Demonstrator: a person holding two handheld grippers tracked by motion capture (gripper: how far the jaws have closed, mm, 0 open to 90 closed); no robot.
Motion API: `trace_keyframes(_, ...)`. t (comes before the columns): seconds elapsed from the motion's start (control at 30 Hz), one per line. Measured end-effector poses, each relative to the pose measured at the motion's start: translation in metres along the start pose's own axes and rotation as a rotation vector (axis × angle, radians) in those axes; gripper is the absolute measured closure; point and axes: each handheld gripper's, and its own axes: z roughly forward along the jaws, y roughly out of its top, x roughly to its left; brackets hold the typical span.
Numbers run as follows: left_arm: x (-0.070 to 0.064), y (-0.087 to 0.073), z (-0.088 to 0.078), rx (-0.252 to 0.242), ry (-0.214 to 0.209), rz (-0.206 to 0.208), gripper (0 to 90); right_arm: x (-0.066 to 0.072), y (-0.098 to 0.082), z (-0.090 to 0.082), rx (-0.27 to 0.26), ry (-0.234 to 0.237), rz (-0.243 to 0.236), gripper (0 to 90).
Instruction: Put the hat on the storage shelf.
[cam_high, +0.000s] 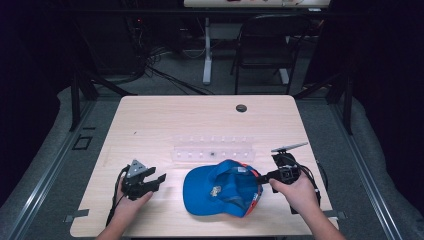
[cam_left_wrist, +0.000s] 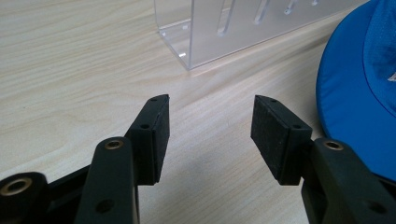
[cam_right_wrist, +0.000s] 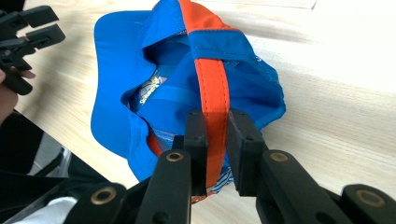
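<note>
Near the front edge of the bench, high view: a blue cap (cam_high: 222, 189) lies crown down, brim toward the left, between the two grippers. The right gripper (cam_high: 263, 176) pinches the cap's back edge; the left gripper (cam_high: 159, 181) rests just left of the brim, jaws spread and holding nothing. A clear acrylic rack (cam_high: 212, 148) stands just behind the cap, toward the middle of the bench, and a dark grommet hole (cam_high: 241, 108) sits near the rear edge

Left gripper view: both black pads (cam_left_wrist: 161, 135) stand well apart over bare wood; the rack's corner (cam_left_wrist: 187, 44) rises ahead and the cap's brim (cam_left_wrist: 348, 107) curves in at the right

Right gripper view: the jaws are pressed together on the cap's orange strap (cam_right_wrist: 214, 100), which runs up over the open rear of the crown (cam_right_wrist: 177, 93); the left gripper (cam_right_wrist: 28, 30) shows beyond the brim

Handling, as a judgement: the cap looks light and soft, its fabric crown liable to fold and sag when lifted by one point, while the brim seems stiffer and would suit a second hold by the free gripper. The rack close behind is the obstacle to mind if the cap is swung rearward
</note>
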Motion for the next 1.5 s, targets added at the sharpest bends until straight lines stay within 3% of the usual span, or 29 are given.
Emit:
trace_keyframes(0.33,-0.001,0.0,0.0,0.0,0.003,0.0,47.5,0.006,0.011,-0.009,0.059,-0.042,-0.017,79.2)
trace_keyframes(0.43,-0.001,0.0,0.0,-0.001,0.003,0.0,47.6,0.008,0.012,-0.009,0.056,-0.055,-0.004,79.2)
trace_keyframes(0.5,-0.001,0.0,0.0,0.0,0.003,0.0,47.6,0.008,0.015,-0.011,0.087,-0.061,-0.024,79.2)
trace_keyframes(0.67,-0.001,0.0,0.0,-0.001,0.003,0.0,47.6,0.012,0.018,-0.012,0.093,-0.091,-0.015,79.2)
trace_keyframes(0.8,-0.001,0.0,0.0,0.0,0.004,0.0,47.6,0.017,0.022,-0.015,0.122,-0.132,-0.024,79.2)
trace_keyframes(0.83,-0.001,0.0,0.0,0.0,0.004,-0.001,47.6,0.017,0.025,-0.016,0.151,-0.137,-0.04,79.2)
trace_keyframes(0.87,-0.001,0.0,0.0,0.0,0.004,-0.001,47.6,0.018,0.024,-0.015,0.129,-0.14,-0.016,79.2)
trace_keyframes(1.03,-0.001,0.0,0.0,-0.001,0.003,0.0,47.6,0.022,0.029,-0.016,0.15,-0.16,-0.02,79.3)
trace_keyframes(1.07,-0.001,0.0,0.0,-0.002,0.003,0.0,47.6,0.022,0.031,-0.018,0.177,-0.161,-0.035,79.3)
trace_keyframes(1.13,-0.001,0.0,0.0,0.0,0.003,0.0,47.6,0.025,0.031,-0.018,0.16,-0.174,-0.021,79.3)
trace_keyframes(1.5,-0.002,0.0,0.0,0.0,0.001,-0.001,47.6,0.029,0.041,-0.03,0.185,-0.183,0.006,79.3)
